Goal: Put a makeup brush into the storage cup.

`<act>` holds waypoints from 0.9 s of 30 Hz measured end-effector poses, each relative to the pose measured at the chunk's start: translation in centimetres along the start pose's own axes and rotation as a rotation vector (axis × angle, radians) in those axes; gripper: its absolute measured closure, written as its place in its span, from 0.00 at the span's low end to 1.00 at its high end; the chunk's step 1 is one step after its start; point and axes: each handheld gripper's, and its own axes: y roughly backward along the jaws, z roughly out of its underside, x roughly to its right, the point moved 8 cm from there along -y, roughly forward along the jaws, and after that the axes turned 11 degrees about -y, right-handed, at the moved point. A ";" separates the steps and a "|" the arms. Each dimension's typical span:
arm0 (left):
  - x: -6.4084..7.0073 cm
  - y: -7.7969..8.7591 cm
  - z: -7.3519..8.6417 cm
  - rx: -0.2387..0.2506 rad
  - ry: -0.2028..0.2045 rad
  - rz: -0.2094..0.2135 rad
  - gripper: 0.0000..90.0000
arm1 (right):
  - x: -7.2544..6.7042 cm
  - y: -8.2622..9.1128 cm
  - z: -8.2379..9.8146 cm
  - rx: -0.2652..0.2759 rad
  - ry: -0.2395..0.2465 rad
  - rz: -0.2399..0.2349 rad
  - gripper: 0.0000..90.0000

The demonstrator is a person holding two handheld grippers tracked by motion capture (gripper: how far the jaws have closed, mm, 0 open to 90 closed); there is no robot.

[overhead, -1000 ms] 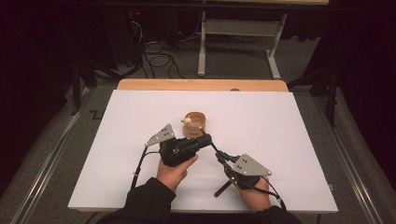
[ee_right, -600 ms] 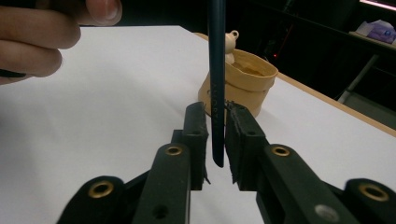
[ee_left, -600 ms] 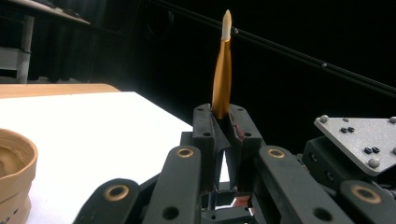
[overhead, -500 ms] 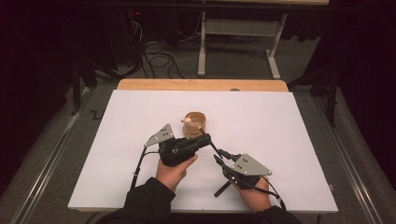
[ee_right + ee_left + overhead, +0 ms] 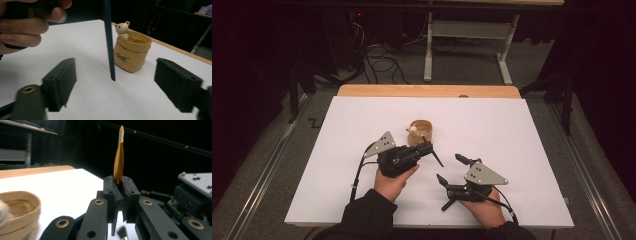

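Note:
My left gripper [image 5: 428,149] [image 5: 119,185] is shut on a slim brush-like stick [image 5: 118,160], just in front of a tan bag-shaped pot [image 5: 421,132]. The stick's gold, white-tipped end rises above the jaws. Its dark end [image 5: 436,158] [image 5: 108,45] slants down toward the right gripper, ending just above the table. My right gripper [image 5: 451,169] [image 5: 115,90] is open and its jaws have just been opening. The dark stick hangs between them in the right gripper view, touched by neither pad. The pot [image 5: 131,56] [image 5: 17,212] carries a small bear figure [image 5: 122,27] on its rim.
A white sheet [image 5: 522,135] covers the table, with a wooden strip [image 5: 427,91] along the far edge. Beyond the table are a metal table frame [image 5: 467,35] and cables [image 5: 382,55] on the dark floor.
The right gripper's jaws were together by the stick's dark end and now stand wide apart. Both hands have stayed about where they were.

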 end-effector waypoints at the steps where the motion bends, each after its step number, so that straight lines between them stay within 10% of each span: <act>1: 0.0 0.0 0.0 0.000 0.000 0.000 0.93 | 0.1 0.1 0.0 -0.002 -0.002 -0.003 0.15; 27: -4.8 3.7 0.3 -0.134 -0.070 -0.223 0.93 | 3.4 1.9 -0.7 0.009 -0.040 0.078 0.00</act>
